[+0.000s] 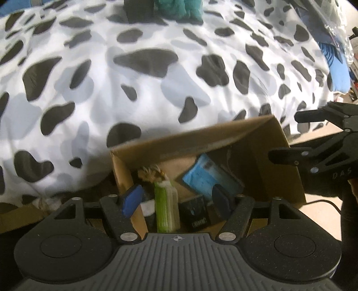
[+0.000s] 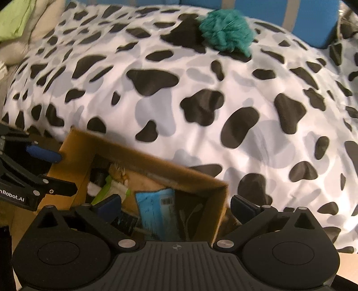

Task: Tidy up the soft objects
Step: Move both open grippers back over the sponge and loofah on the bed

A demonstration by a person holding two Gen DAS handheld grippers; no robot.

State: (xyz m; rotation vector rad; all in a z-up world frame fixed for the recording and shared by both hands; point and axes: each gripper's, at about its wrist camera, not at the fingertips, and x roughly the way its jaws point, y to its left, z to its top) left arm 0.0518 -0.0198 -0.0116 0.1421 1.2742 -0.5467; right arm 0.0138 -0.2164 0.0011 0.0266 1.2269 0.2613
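Note:
An open cardboard box (image 1: 201, 136) (image 2: 134, 154) stands on the floor against the bed. Inside lie a blue packet (image 1: 201, 179) (image 2: 154, 215), a green and white bundle (image 1: 166, 208) (image 2: 109, 185) and a small black item (image 1: 194, 212). My left gripper (image 1: 176, 200) (image 2: 56, 171) hangs open over the box's left end, its pads touching nothing. My right gripper (image 2: 177, 206) (image 1: 293, 136) is wide open over the right end, straddling the box's right wall and holding nothing. A teal fluffy thing (image 2: 226, 33) (image 1: 179, 9) lies far back on the bed beside a black one (image 2: 183, 33).
A cow-print duvet (image 1: 156, 78) (image 2: 179, 100) covers the bed behind the box. Blue cushions (image 2: 313, 22) line the far side and a green cloth (image 2: 13, 22) lies at the back left. A cable (image 1: 324, 202) runs on the floor right of the box.

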